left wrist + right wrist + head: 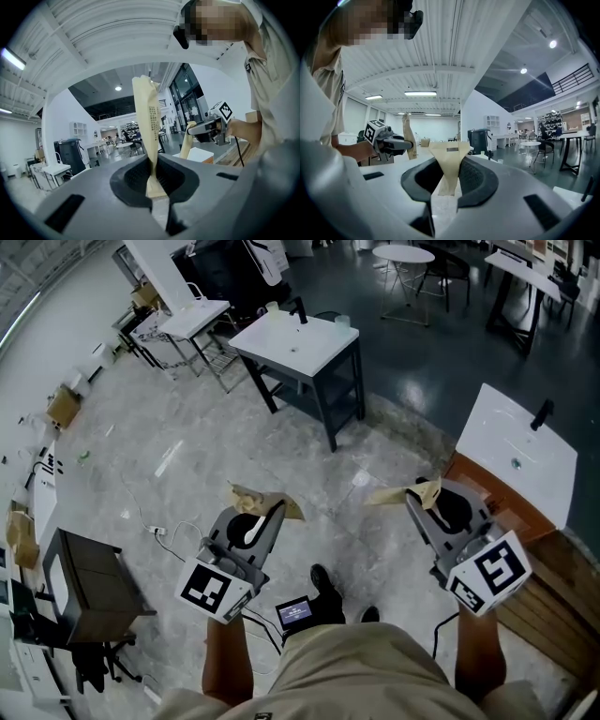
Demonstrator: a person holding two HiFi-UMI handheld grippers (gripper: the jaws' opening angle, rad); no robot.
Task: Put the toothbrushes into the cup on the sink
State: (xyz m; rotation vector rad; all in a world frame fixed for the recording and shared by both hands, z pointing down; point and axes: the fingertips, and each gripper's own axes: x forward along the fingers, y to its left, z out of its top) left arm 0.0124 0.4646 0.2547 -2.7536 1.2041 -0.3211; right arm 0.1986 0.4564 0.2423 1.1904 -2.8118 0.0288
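The head view looks steeply down from above the person and takes in the left gripper (253,521), the right gripper (439,504), the floor (169,456) and a sink (295,343) farther ahead. Each gripper view sits close behind its own jaws and faces about level. The two views look across at each other, so each catches the other gripper and the person's shirt (276,93). Both also show a far round table (124,146).

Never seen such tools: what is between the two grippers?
In the head view, only pale floor, a dark shoe and a small screen lie between the left gripper and right gripper.
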